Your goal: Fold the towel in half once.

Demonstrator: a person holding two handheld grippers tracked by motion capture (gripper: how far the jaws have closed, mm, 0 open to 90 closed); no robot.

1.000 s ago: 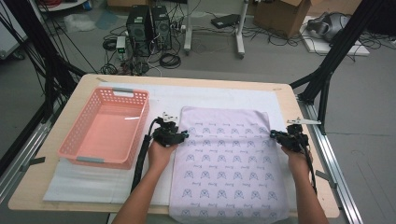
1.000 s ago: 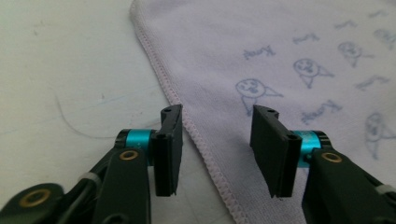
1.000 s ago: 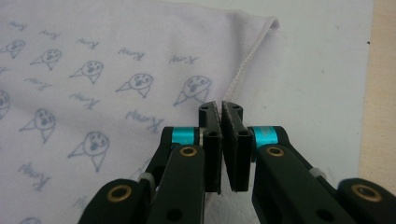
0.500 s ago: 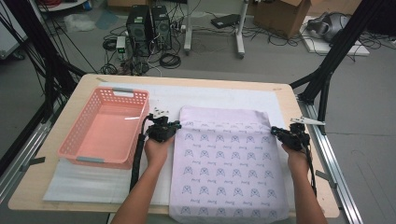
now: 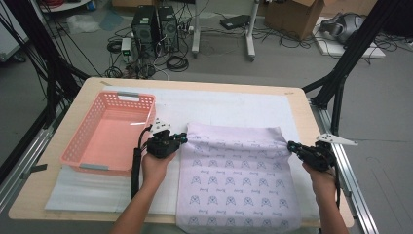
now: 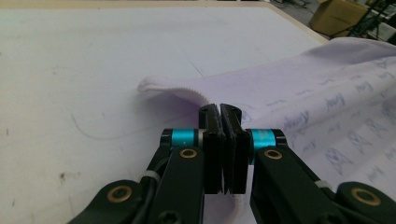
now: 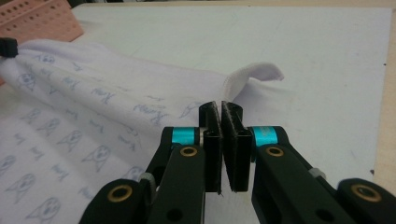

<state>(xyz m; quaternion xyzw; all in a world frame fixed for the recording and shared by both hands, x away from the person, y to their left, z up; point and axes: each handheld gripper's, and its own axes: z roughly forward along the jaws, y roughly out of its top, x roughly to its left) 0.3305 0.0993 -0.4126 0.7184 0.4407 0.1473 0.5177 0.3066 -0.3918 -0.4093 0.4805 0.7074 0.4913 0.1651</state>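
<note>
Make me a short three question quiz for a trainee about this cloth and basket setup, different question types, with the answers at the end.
1. True or false: the left tool is shut on the patterned cloth.
2. Multiple choice: where does the pink basket sit relative to the cloth in the high view? A) on top of it B) to its left C) to its right
3. Fill in: the right tool grips the cloth near its far ____ corner.

Key
1. True: in the left gripper view the jaws are pressed together on the cloth's edge.
2. B
3. right, as the high view shows it
</note>
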